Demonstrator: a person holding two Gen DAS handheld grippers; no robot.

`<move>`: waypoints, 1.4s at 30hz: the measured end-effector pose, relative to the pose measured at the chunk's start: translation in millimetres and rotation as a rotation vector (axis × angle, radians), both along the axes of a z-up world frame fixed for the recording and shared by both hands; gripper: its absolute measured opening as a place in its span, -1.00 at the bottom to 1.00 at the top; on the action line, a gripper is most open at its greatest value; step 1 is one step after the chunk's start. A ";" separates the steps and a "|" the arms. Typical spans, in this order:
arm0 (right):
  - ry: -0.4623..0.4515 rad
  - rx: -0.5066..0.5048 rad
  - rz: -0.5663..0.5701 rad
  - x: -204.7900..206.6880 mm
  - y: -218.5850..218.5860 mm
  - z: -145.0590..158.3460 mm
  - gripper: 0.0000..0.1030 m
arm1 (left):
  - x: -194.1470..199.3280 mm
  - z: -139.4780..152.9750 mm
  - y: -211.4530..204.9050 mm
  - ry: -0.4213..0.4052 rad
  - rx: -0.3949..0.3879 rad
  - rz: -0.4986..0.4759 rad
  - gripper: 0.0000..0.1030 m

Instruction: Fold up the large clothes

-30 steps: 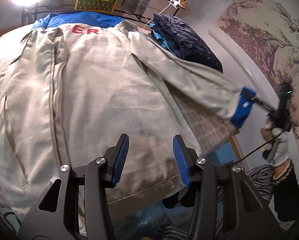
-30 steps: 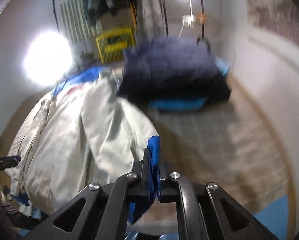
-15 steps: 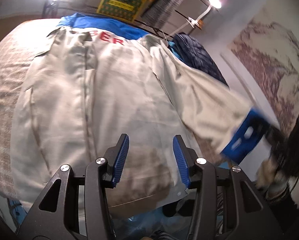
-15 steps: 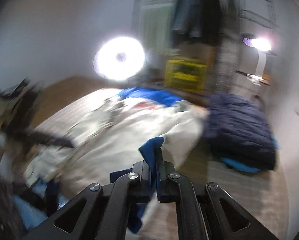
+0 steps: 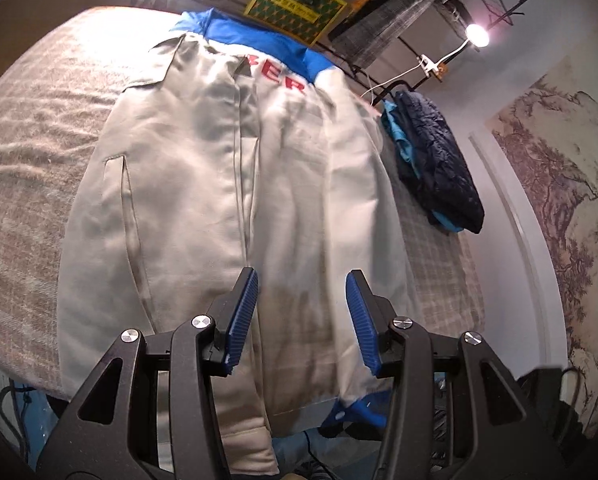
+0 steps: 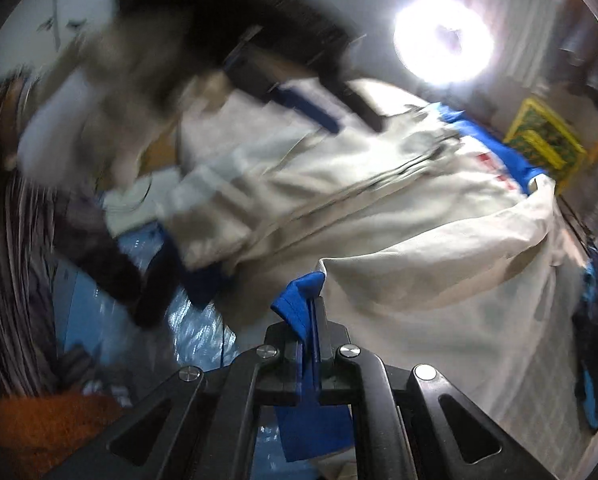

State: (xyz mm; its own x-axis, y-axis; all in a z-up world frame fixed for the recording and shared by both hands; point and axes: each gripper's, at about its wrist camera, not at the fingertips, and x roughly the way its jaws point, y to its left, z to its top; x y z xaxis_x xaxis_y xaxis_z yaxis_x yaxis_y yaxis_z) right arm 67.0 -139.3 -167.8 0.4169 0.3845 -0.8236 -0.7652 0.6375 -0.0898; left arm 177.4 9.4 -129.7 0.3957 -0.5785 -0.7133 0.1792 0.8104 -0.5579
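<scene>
A: While the left wrist view looks down the bed point(image 5: 27, 152), what lies on it?

B: A large beige jacket point(image 5: 203, 184) is spread flat on the checked cover, its blue collar point(image 5: 255, 36) at the far end under red letters, its hem hanging over the near edge. One sleeve point(image 5: 355, 216) is folded in along the right side of the body, and its blue cuff point(image 5: 359, 414) sits at the near edge, just right of the hem.

A: And the left gripper point(image 5: 302, 312)?

B: Its jaws stand partly open above the near part of the jacket, with nothing between the blue pads. To the right, near the wall, lies a dark blue quilted coat point(image 5: 439, 160) on the bed, well apart from the jacket. A yellow box point(image 5: 295, 0) stands beyond the far end.

A: What does the right wrist view give?

B: It is blurred on the left. The right gripper point(image 6: 310, 312) has its jaws pressed tight on the blue cuff point(image 6: 299, 292), and the beige sleeve point(image 6: 439, 264) runs from there across the jacket point(image 6: 339, 176) toward the far collar. Above left, the left gripper point(image 6: 307, 104) appears as a dark smear over the jacket. A round lamp point(image 6: 443, 40) glares at the far end.
</scene>
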 end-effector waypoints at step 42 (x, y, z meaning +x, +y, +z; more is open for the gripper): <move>0.371 0.685 -0.724 293.0 -243.9 -36.9 -0.30 | -31.0 -67.6 -95.0 0.126 0.080 -0.246 -0.09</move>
State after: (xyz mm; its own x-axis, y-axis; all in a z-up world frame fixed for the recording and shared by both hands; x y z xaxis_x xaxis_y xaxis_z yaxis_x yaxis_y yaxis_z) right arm 360.0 -383.2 -204.7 0.4992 0.5749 -0.6483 -0.0889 0.7782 0.6217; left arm 146.4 -85.6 -197.2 0.1561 -0.5857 -0.7953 0.3094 0.7937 -0.5238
